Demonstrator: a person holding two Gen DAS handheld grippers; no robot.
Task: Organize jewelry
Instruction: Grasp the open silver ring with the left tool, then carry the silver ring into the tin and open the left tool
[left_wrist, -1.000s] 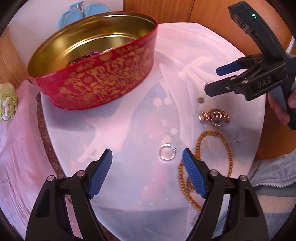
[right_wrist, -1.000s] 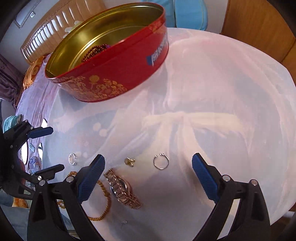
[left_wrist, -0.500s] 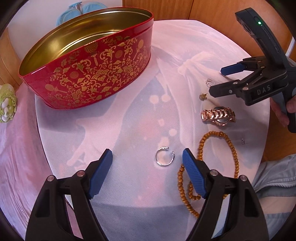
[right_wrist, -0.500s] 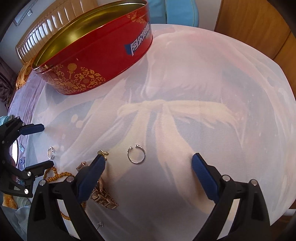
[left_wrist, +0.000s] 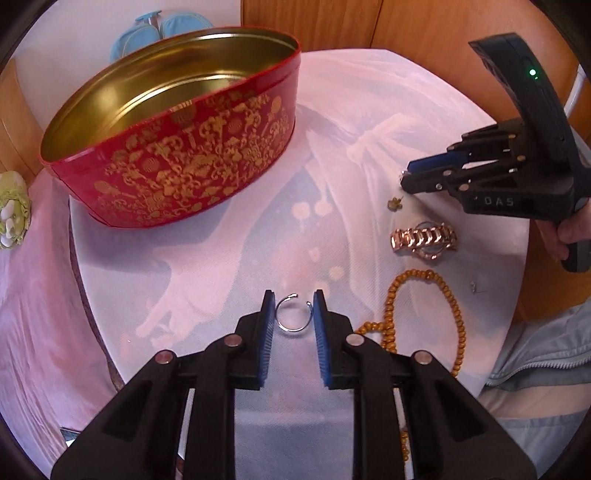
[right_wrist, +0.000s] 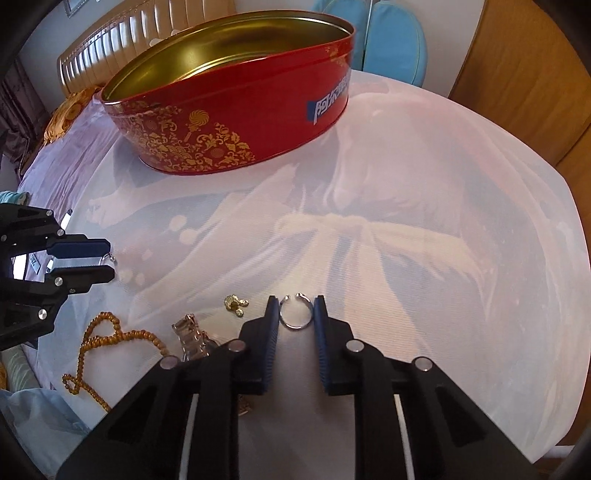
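The red tin (left_wrist: 173, 147) stands open at the far left of the cloth-covered table (left_wrist: 207, 258), likely as the place the jewelry is meant to end up; from both views only its bare gold inside shows, so what lies at the bottom cannot be told. The loose pieces lie together on the right side: a beaded necklace (left_wrist: 424, 317) nearest, then a rose-gold watch (left_wrist: 423, 240), then a small gold charm (left_wrist: 394, 203) farther off. The left gripper (left_wrist: 293, 314) sits low over the cloth with its jaws partly closed around a silver ring (left_wrist: 293, 314), pads just beside the ring on each side; whether they already touch it I cannot tell. The right gripper (right_wrist: 295, 314) brackets a second silver ring (right_wrist: 295, 312) the same way, so both look set for a pinch. The right wrist view alone shows that second ring and the blue label on the tin; in the left wrist view the right gripper hides it, yet a tiny stud (left_wrist: 473, 286) shows only there.
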